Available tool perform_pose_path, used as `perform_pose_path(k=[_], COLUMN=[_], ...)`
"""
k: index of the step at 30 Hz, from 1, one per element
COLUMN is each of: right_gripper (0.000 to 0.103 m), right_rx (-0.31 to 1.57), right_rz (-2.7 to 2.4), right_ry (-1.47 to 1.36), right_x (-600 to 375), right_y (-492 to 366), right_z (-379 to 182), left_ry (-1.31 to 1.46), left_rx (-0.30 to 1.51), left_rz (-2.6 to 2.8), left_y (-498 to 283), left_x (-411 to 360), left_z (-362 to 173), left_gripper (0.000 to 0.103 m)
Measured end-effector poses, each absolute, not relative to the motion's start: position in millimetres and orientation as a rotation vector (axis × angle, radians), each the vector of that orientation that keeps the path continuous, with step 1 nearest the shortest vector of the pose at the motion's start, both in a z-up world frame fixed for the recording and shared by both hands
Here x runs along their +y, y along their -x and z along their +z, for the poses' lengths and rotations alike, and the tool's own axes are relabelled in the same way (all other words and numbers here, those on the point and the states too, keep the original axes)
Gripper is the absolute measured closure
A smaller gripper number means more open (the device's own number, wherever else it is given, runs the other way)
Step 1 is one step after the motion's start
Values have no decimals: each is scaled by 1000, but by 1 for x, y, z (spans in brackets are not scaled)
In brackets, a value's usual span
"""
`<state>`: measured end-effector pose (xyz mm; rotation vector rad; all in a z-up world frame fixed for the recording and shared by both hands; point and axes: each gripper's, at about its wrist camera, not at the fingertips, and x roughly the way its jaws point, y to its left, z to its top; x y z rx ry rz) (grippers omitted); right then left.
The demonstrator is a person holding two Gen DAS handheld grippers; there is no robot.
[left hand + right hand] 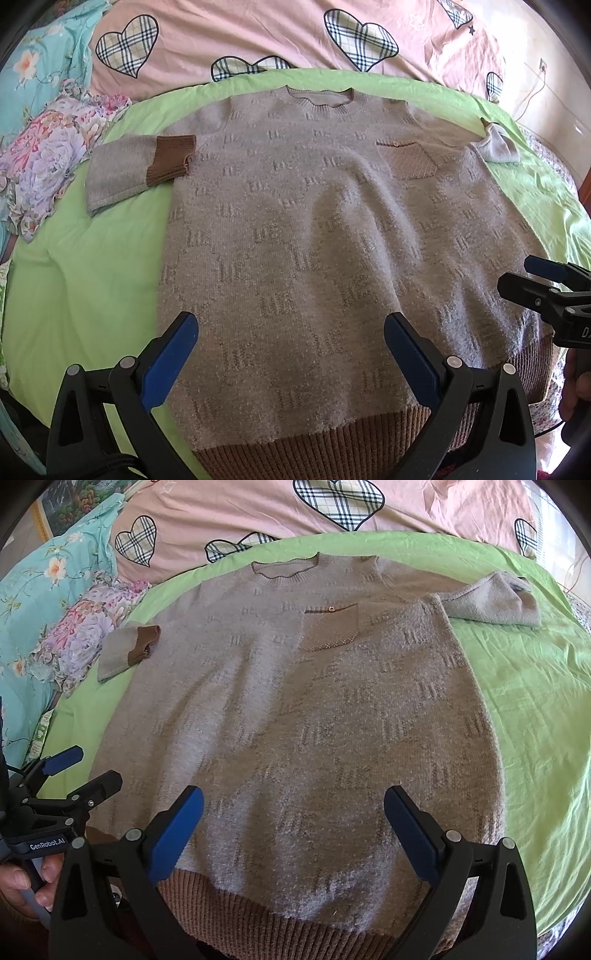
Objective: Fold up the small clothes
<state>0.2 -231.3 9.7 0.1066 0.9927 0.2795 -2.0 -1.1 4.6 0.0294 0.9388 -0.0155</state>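
Left wrist view shows a fuzzy grey knit sweater (314, 236) with a ribbed brown hem, spread flat across the middle of the frame on a wrinkled green sheet (85, 280); its hem is cut off at the bottom edge. The left gripper (291, 332) and right gripper (293, 808) hover with jaws wide apart, holding nothing.

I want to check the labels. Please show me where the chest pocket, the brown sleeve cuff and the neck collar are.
chest pocket (330, 628): right wrist view, middle of the pocket.
brown sleeve cuff (173, 158): left wrist view, middle of the ribbed band.
neck collar (320, 99): left wrist view, front ribbed edge.
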Motion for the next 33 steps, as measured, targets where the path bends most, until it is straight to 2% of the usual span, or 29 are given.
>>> perform_pose_path(k=[5, 14, 23, 33], right_gripper=[5, 5, 5, 5], right_rx=[974, 1052, 959, 971], right_rz=[280, 264, 285, 240], right_ry=[-111, -97, -145, -186], right_x=[-232, -232, -239, -267], right_y=[2, -2, -4, -18], right_z=[12, 14, 15, 20], left_ry=[-22, -35, -34, -29], left_rx=[959, 952, 901, 919], left_rz=[-22, -21, -31, -23], left_y=[1, 0, -5, -25], left_x=[-1, -3, -3, 2], left_z=[5, 6, 5, 5], left_gripper=[2, 2, 2, 2])
